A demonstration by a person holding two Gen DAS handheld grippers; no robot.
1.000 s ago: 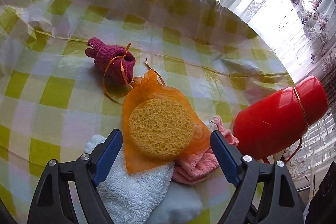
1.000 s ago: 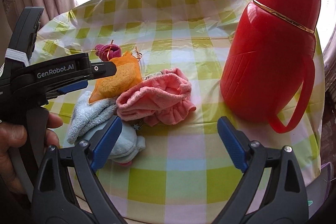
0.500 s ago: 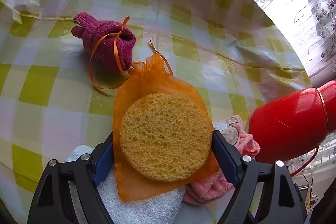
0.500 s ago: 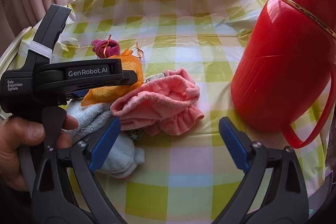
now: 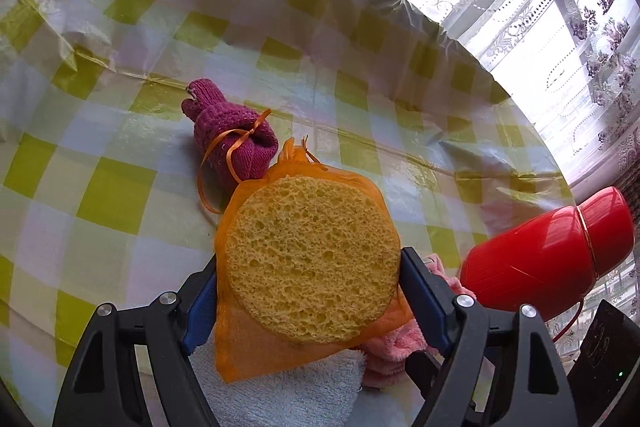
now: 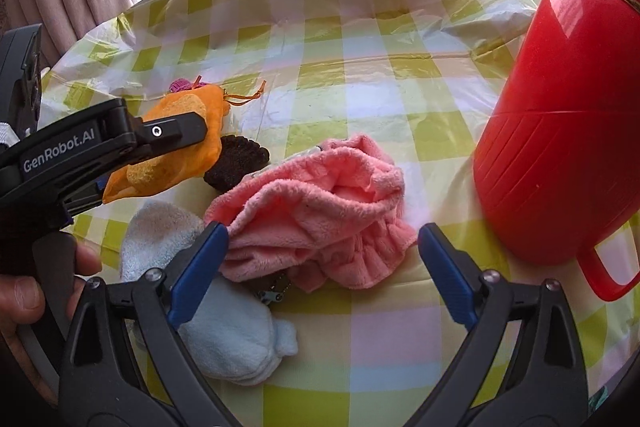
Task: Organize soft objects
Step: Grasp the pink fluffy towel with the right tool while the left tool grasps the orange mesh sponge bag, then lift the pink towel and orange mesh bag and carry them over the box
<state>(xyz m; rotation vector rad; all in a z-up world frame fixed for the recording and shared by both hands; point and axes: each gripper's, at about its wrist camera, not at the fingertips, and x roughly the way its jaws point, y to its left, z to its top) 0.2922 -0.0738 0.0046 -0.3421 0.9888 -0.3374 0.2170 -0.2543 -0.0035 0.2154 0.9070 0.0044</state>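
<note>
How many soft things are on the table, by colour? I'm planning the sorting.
Orange: 1, sponge bag
Pink: 1, towel
Magenta: 1, glove
Dark brown: 1, knit
Pale blue: 1, cloth, possibly two pieces
Total: 5

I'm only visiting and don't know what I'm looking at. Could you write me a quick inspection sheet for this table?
Surface: tablecloth, checked yellow-green plastic, wrinkled.
Job's things: bagged sponge, pink towel, pale blue towel, maroon glove, dark knitted piece.
Clutter: red jug, upright.
Claws: left claw shut on the bagged sponge; right claw open, astride the pink towel.
Cables: nothing seen.
Surroundings: lace curtains at a bright window.
</note>
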